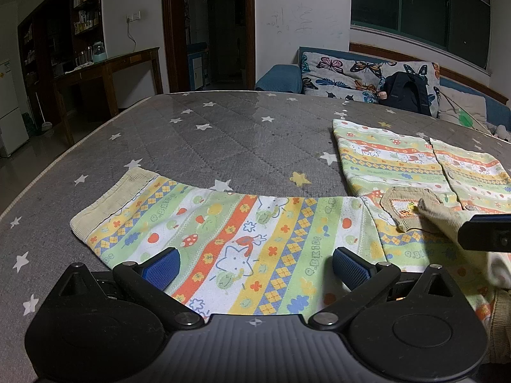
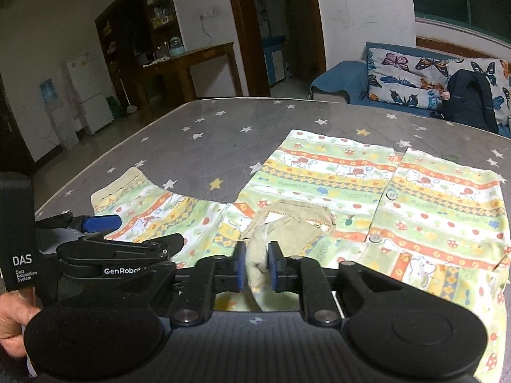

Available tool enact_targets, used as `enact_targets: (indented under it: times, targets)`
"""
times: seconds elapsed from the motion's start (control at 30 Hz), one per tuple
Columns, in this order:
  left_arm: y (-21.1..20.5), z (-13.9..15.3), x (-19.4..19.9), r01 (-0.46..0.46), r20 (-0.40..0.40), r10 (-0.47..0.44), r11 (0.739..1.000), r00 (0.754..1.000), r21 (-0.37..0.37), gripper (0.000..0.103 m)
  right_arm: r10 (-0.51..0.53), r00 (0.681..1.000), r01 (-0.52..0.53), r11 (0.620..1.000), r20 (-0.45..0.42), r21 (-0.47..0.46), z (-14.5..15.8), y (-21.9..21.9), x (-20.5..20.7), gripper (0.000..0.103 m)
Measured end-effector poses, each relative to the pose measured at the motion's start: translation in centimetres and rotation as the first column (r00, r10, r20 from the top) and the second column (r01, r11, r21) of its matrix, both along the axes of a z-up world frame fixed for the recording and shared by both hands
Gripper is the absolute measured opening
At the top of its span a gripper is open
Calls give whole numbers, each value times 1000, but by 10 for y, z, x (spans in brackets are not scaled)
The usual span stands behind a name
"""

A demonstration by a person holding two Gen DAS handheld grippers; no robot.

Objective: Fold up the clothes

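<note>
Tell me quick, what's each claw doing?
Left claw: open, holding nothing, over the colourful striped cotton sleeve.
Right claw: closed on the beige ribbed cuff.

My rig: two black handheld grippers, blue pads.
Left gripper (image 1: pixel 255 263) and right gripper (image 2: pixel 257 266): black linkage arms, silver pivot screws, grey ribbed bodies; left's side reads "GenRobot", black "DAS" box, bare hand (image 2: pixel 14 328) below.

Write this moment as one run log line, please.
left gripper: open above patterned cotton sleeve | right gripper: beige ribbed cuff between its pads | surface: grey star-print mattress
</note>
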State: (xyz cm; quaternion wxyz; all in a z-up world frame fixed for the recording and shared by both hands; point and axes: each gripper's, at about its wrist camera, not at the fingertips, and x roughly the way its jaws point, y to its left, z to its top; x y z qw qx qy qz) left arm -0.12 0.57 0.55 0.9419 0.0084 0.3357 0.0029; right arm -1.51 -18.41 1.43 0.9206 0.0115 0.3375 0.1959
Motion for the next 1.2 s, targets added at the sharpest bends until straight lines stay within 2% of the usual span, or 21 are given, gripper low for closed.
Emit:
enact_targets:
  times: [0.13, 0.27, 0.43, 0.77, 1.0, 1.2]
  targets:
    - [0, 0, 0, 0, 0, 0, 1000, 1000, 0, 103, 21, 1000, -21, 1000, 5, -5, 3, -2, -6, 17]
    - [0, 0, 0, 0, 0, 0, 1000, 1000, 0, 103, 31, 999, -31, 1000, 14, -5, 9, -9, -14, 29]
    - [0, 0, 0, 0, 0, 0, 1000, 1000, 0, 103, 17, 999, -16, 1000, 36, -14, 16, -30, -29, 34]
    - [-1, 0, 0, 0, 0, 0, 1000, 1000, 0, 103, -83, 995, 85, 995, 47, -59, 20, -97, -58, 43]
    - [-1, 0, 0, 0, 0, 0, 1000, 1000, 0, 103, -171, 985, 173, 979, 23, -108, 4, -142, -81, 47]
    - [-1, 0, 0, 0, 0, 0, 1000, 1000, 0, 103, -240, 971, 239, 967, 2, -90, -10, -171, -97, 48]
